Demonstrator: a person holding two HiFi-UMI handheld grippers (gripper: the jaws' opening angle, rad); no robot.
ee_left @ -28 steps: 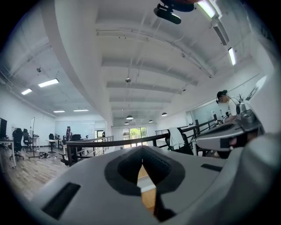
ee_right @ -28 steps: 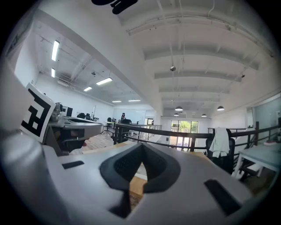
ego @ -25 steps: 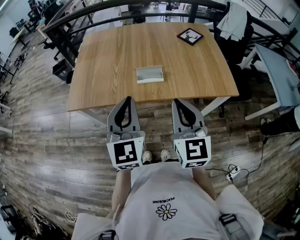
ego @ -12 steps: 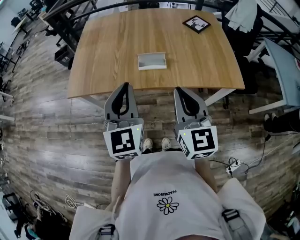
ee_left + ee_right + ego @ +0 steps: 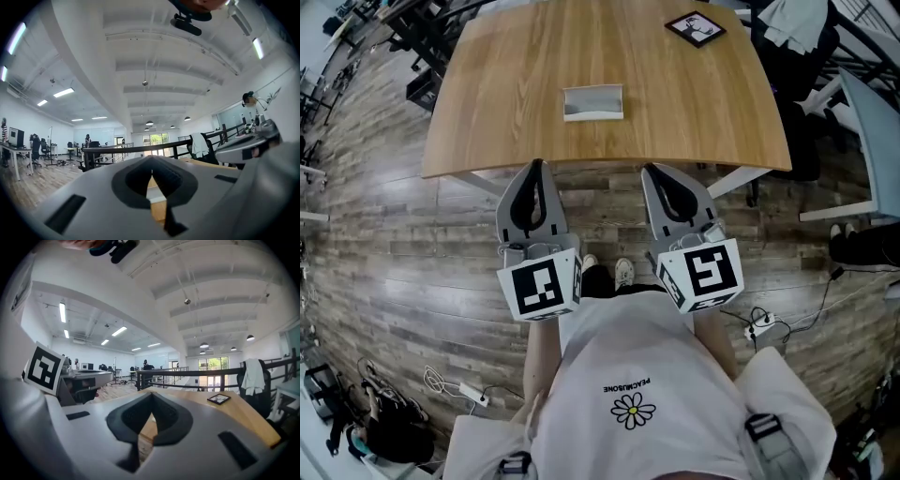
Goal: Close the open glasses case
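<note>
**Head view.** Looks steeply down on a wooden table [image 5: 694,112] standing on a plank floor [image 5: 384,244]. Shows the glasses case [image 5: 593,102] lying open on the tabletop, pale lining up, about midway across and nearer the near edge than the far one. Places a black-framed picture [image 5: 695,27] at the far right corner, well apart from the case. Shows the left gripper [image 5: 535,166] and the right gripper [image 5: 648,171] held side by side over the floor, both aimed at the table. Puts their tips at the table's near edge in the picture, well short of the case. Shows each pair of jaws drawn together to a point, with nothing between. Shows the left marker cube [image 5: 539,289] and the right marker cube [image 5: 701,274] at the rear of the tools, above a white shirt [image 5: 628,366].

**Left gripper view.** Looks level along the jaws: tips pressed together, the moulded diamond-shaped opening behind them empty. Reveals a strip of tabletop through that opening; cannot tell whether the pale band there belongs to the case. Shows a black railing [image 5: 130,148] beyond.

**Right gripper view.** Gives the same state: jaws closed tip to tip, gripping nothing. Shows the tabletop ahead with the framed picture at its far right, the railing behind, a white garment [image 5: 253,376] draped at right, and the left marker cube at the left edge.
</note>
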